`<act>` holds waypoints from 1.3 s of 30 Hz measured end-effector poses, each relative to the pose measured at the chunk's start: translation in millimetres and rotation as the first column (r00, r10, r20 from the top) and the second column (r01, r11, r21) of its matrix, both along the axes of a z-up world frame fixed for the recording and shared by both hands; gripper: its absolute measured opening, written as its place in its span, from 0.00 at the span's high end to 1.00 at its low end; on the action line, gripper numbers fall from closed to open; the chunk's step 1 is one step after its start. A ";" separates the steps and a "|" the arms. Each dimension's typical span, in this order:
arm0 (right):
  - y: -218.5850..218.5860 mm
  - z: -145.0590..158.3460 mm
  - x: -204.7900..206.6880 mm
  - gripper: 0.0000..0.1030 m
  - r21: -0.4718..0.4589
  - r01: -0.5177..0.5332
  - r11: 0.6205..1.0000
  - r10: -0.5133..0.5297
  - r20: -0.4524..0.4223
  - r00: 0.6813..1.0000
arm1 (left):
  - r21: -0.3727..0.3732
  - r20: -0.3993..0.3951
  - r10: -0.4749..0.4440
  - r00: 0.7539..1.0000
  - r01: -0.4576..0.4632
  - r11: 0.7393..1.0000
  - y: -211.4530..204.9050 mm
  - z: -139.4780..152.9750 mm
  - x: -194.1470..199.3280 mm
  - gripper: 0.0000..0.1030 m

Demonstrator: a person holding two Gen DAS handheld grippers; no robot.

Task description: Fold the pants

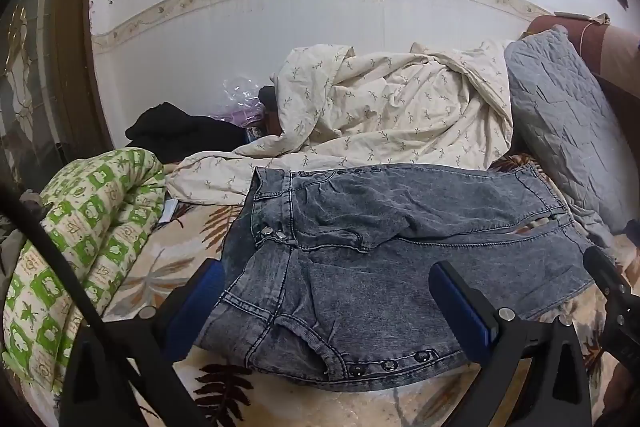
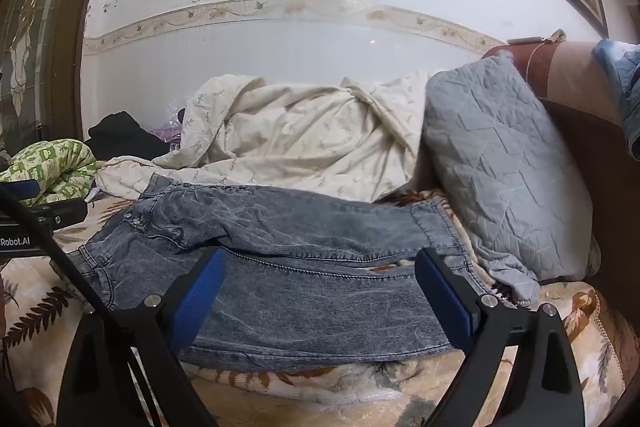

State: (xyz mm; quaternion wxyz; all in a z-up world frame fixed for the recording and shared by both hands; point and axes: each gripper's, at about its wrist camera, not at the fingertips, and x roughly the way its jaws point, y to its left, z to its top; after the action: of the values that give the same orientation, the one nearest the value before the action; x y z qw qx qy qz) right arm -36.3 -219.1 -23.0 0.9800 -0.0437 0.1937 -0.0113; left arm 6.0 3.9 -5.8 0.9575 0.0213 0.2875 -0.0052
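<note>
While both tools hover low over the bed (image 2: 400, 403), one pair of grey acid-washed denim pants (image 1: 360, 247) lies flat on its leaf-patterned blanket, waistband toward the left, the two legs running right toward the pillow; two metal buttons (image 1: 272, 234) close the fly and three dark snaps (image 1: 388, 363) line the near hem; the denim shows fine ribbing and stitched seams. Left gripper (image 1: 332, 311): two black fingers with blue ribbed pads, spread wide, straddling the waist and hip area, holding nothing. Right gripper (image 2: 320, 303): same build, fingers likewise wide apart over the leg section, gripping nothing. Behind the pants: one crumpled cream quilt (image 1: 380, 107) with a sprig print; one grey quilted pillow (image 2: 500, 167) propped against a brown headboard (image 2: 580, 147); one rolled green-and-white patterned quilt (image 1: 80, 247) at left; one black garment (image 1: 180, 127) by the wall.
</note>
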 end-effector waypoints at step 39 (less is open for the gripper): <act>-2.8 -4.2 4.0 0.07 0.016 0.003 1.000 -0.003 -0.033 0.999 | 0.013 -0.021 0.012 1.000 -0.012 1.000 8.5 -13.1 4.5 0.00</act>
State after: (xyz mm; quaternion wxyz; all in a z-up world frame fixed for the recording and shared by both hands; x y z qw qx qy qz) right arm -32.3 -221.9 -27.2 0.9770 -0.0358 0.2099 -0.0106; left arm 10.5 12.4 -18.8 0.9543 0.0256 0.2976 0.0020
